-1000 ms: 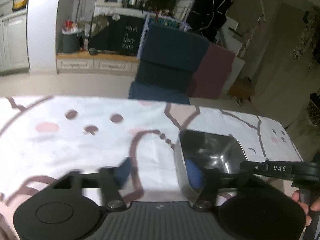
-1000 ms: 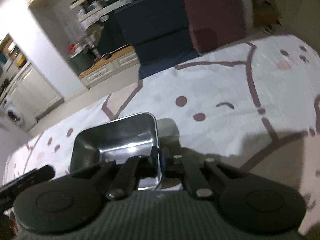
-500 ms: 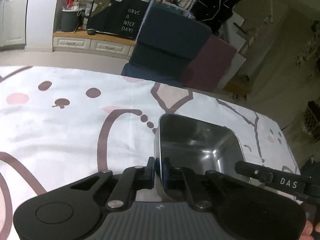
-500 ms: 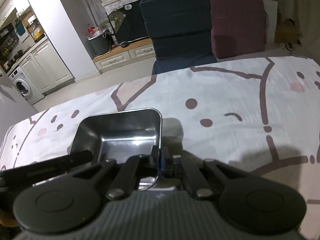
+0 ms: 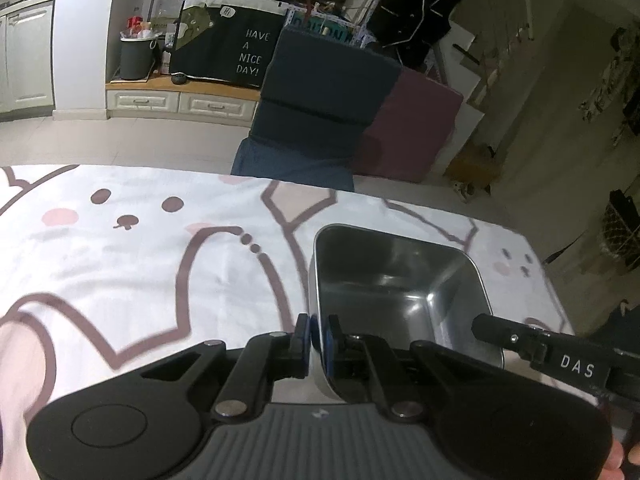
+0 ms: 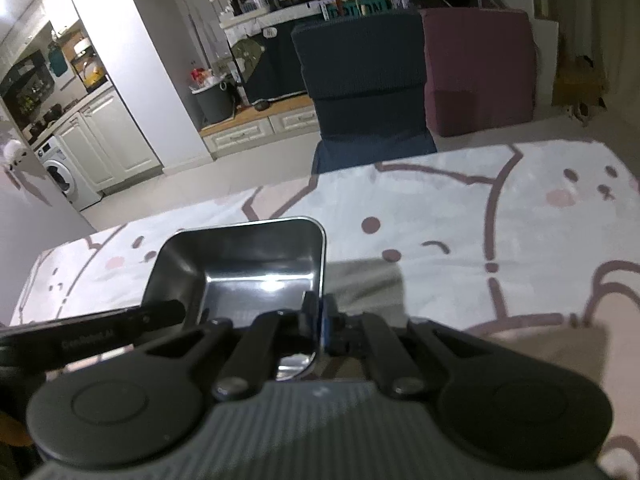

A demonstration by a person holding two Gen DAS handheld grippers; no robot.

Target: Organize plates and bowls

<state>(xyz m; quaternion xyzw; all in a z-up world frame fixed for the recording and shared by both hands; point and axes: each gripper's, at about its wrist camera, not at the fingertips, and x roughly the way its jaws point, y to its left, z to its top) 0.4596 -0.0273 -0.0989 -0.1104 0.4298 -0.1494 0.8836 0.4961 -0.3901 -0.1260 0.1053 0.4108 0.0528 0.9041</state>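
While both tools, left tool (image 5: 318, 334) and right tool (image 6: 320, 316), pinch opposite walls of the square stainless-steel bowl (image 5: 394, 284) above the cartoon-print bench cloth (image 5: 140, 256), organizing seems barely begun, with no stack visible.

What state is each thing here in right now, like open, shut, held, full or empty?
Left gripper: shut on the steel tray's left wall.
Right gripper: shut on the tray's right wall.
Steel tray: upright, empty, held by both grippers above the tablecloth.
Tablecloth: spread flat over the table.
Washing machine: door shut.
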